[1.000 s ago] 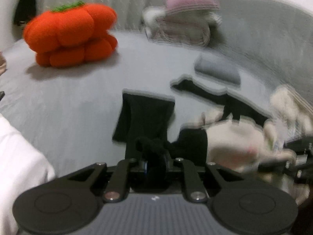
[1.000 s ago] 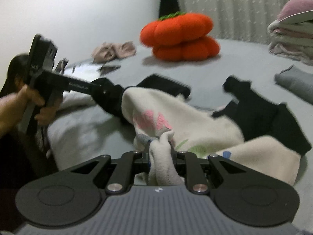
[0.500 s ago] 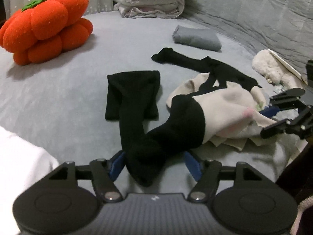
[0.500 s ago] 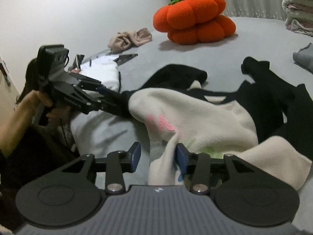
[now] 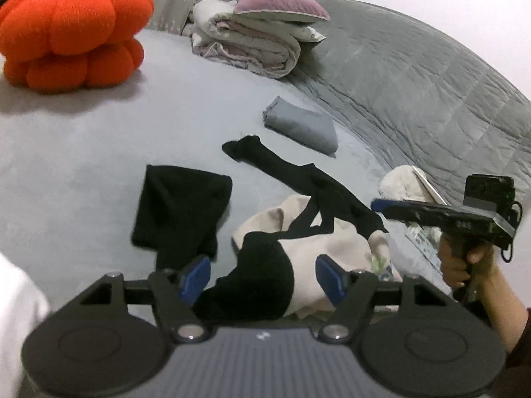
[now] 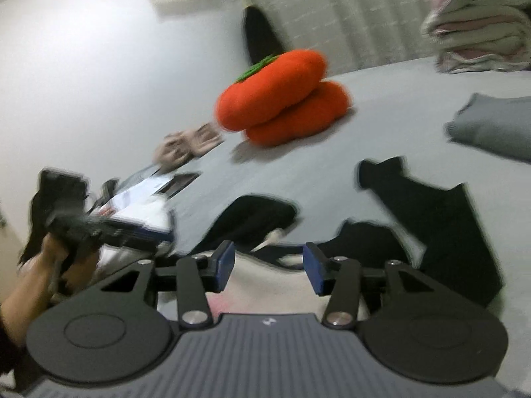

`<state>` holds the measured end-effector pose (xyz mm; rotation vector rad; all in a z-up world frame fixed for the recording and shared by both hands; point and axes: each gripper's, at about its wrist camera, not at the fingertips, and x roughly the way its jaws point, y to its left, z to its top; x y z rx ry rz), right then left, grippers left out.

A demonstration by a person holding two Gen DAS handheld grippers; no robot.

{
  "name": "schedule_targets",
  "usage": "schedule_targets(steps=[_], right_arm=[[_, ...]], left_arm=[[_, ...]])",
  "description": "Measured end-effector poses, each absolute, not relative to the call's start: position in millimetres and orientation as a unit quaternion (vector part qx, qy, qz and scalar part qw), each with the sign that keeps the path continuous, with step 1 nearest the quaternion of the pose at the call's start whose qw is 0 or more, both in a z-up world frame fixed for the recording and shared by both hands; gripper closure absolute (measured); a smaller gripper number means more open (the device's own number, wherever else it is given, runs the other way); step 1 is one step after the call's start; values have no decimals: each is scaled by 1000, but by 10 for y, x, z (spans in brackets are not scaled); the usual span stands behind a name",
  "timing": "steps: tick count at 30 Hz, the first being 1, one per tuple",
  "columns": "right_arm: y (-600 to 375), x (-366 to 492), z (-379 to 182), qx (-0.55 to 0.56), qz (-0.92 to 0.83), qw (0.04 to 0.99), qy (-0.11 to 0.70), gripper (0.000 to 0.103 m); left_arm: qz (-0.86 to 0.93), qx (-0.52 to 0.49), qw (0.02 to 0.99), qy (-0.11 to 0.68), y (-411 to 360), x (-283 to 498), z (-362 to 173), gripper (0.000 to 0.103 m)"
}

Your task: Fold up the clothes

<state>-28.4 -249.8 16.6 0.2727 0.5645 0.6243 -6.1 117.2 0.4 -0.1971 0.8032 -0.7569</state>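
A cream garment (image 5: 335,242) lies crumpled on the grey bed (image 5: 83,165), tangled with black tights (image 5: 292,169); a black folded piece (image 5: 179,205) lies to its left. My left gripper (image 5: 262,277) hovers over the black end of the heap. Its jaws are wide apart and closing slightly, with black cloth lying between them but not pinched. My right gripper (image 6: 268,265) hangs above the cream garment (image 6: 275,287); its jaws are opening and nothing is pressed between the blue pads. From the left wrist, the right gripper (image 5: 378,205) shows at the right in a hand (image 5: 464,262).
An orange pumpkin plush (image 5: 73,30) sits at the far left, a pile of folded bedding with a pink pillow (image 5: 259,39) at the back. A folded grey garment (image 5: 302,129) lies behind the tights. White cloth and papers (image 6: 142,195) lie at the bed's left edge.
Both grippers were shut on cloth a second ago: the left on black fabric, the right on the cream garment. Both have let go, opened and drawn back upward; the right view has tilted.
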Motion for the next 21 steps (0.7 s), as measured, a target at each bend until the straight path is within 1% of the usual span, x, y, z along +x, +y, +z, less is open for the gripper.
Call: schedule_targets(steps=[5, 11, 16, 18, 19, 20, 21], right_arm=[[-2600, -13, 37, 145, 250, 917, 274, 53], [-2650, 190, -174, 144, 218, 916, 305, 53], [-2595, 184, -297, 104, 211, 914, 332, 53], [-2549, 138, -332, 86, 214, 914, 335, 53], [-2516, 108, -350, 75, 214, 915, 334, 58], [-2484, 76, -356, 67, 215, 917, 331, 63], [-2453, 44, -362, 59, 216, 918, 327, 74]], left_arm=[[-342, -100, 840, 409, 1045, 132, -151, 41], [-327, -120, 821, 452, 1028, 341, -388, 41], [-332, -121, 806, 474, 1009, 305, -483, 42], [-333, -112, 808, 472, 1007, 255, -463, 46], [-332, -109, 809, 473, 1008, 232, -455, 48], [-330, -105, 810, 473, 1009, 209, -446, 52], [-326, -102, 813, 471, 1014, 187, -436, 55]])
